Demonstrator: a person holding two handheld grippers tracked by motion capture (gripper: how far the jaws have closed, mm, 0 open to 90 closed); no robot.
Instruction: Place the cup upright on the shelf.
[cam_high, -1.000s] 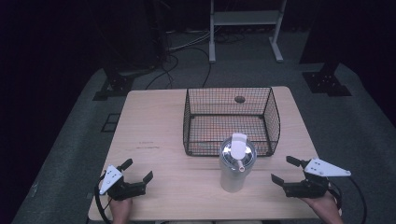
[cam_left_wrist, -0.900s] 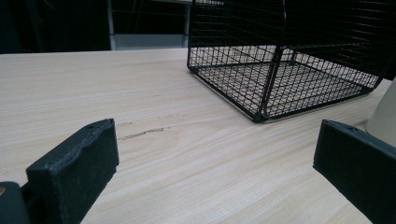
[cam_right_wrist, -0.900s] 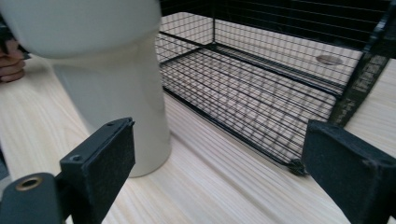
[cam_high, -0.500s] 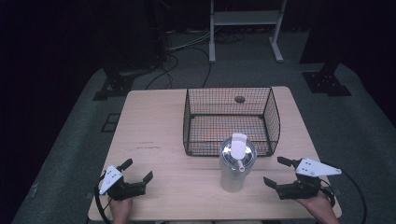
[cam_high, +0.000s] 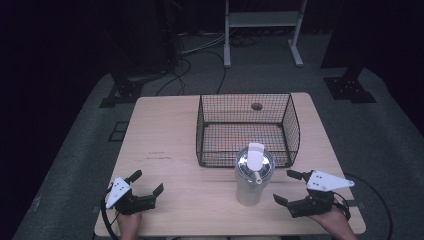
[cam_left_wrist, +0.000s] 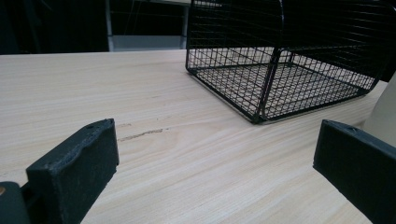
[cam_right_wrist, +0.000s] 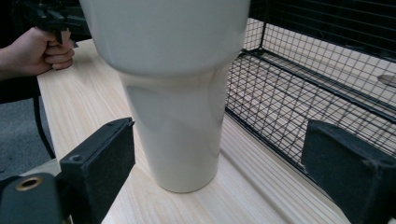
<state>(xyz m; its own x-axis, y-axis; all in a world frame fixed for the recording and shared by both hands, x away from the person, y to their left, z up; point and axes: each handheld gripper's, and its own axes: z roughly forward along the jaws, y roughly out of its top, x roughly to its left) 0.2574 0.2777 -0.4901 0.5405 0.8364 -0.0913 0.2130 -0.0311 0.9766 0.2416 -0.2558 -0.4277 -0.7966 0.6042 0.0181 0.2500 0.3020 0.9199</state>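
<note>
Starting at the left of the high view, we saw the left gripper (cam_high: 146, 183) resting low on the near left part of the desk (cam_high: 165, 135), its fingers (cam_left_wrist: 74, 163) spread wide with nothing between them; in its own view bare wood lay between them, and the wire basket (cam_left_wrist: 280, 70) stood farther off ahead and to the right. Moving rightward, we found the tall cream tumbler (cam_high: 254, 175) standing upright on the desk, capped with a clear lid and a white tab, just in front of the near wall of the black wire basket (cam_high: 247, 127); whether the two touched we could not tell. At the right, the right gripper (cam_high: 287, 187) sat near the tumbler's right side, its fingers (cam_right_wrist: 100, 163) wide apart and holding nothing. In the right gripper view the tumbler (cam_right_wrist: 175, 93) rose just ahead, nearer the left finger, with the basket's mesh (cam_right_wrist: 317, 84) beside it and the person's other hand (cam_right_wrist: 39, 51) on the far side
</note>
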